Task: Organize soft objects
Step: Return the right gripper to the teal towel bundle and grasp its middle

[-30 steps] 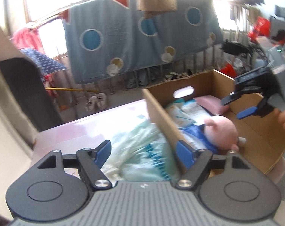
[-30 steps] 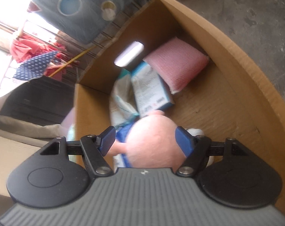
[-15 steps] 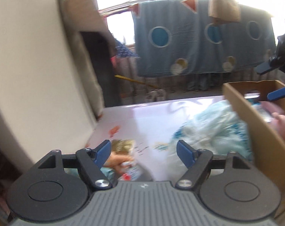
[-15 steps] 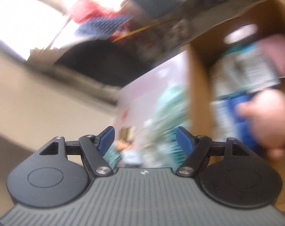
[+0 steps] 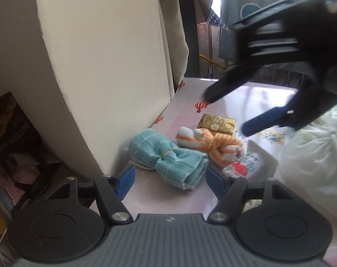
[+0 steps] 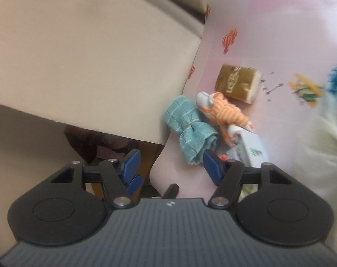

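Observation:
A teal towel bundle (image 5: 168,160) (image 6: 190,126) lies at the pink table's left corner, against a white board. Beside it are an orange-striped cloth (image 5: 208,142) (image 6: 226,111), a gold packet (image 5: 217,122) (image 6: 237,83) and a tissue pack (image 5: 246,164) (image 6: 250,146). My left gripper (image 5: 170,181) hovers low, jaws closing; the towel's near end sits just ahead of its pads, untouched. My right gripper (image 6: 171,166) (image 5: 228,113) is blurred above the pile, jaws closing on nothing.
A tall white board (image 5: 101,66) walls off the left side of the table (image 5: 268,98). A bulky pale plastic bag (image 5: 313,155) (image 6: 324,133) fills the right. Dark clutter sits below the table's left edge.
Both grippers swung left, away from the cardboard box with the pink plush, to the table's left corner. The soft pile came into view and both sets of jaws narrowed.

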`<action>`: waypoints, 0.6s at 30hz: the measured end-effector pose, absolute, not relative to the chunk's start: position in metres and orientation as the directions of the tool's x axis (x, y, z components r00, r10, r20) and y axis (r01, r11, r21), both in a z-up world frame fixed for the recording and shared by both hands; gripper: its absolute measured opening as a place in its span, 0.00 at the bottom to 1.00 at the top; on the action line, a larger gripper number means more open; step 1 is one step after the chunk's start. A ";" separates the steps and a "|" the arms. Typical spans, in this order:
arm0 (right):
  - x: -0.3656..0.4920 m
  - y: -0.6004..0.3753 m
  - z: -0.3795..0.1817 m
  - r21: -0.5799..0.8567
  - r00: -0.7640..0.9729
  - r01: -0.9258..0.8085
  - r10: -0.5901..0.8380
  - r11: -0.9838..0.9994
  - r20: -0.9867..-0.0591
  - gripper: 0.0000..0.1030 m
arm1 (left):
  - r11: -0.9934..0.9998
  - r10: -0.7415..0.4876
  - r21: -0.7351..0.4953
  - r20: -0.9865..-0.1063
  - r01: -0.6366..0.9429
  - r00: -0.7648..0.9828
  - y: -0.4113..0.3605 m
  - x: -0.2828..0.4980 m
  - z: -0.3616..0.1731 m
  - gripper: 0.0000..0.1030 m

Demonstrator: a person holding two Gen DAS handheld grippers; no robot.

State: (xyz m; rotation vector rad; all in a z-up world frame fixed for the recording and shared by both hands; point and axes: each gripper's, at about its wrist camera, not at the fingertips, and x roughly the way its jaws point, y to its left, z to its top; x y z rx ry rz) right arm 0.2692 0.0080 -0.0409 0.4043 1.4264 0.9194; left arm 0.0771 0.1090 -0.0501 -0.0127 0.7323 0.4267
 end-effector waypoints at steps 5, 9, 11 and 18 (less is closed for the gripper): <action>0.289 0.073 -0.078 0.658 -0.129 -0.354 0.662 0.665 -0.739 0.54 | 0.919 0.337 0.098 -0.696 -0.381 0.634 0.132 0.094 -0.063 0.66; 0.295 0.100 -0.101 0.587 -0.119 -0.376 0.591 0.717 -0.798 0.52 | 0.927 0.306 0.076 -0.719 -0.367 0.624 0.145 0.097 -0.068 0.66; 0.293 0.103 -0.105 0.585 -0.135 -0.372 0.581 0.721 -0.803 0.51 | 0.932 0.285 0.060 -0.732 -0.358 0.619 0.151 0.096 -0.069 0.65; 0.278 0.104 -0.102 0.624 -0.239 -0.339 0.577 0.704 -0.781 0.51 | 0.944 0.220 0.009 -0.762 -0.330 0.609 0.159 0.099 -0.073 0.69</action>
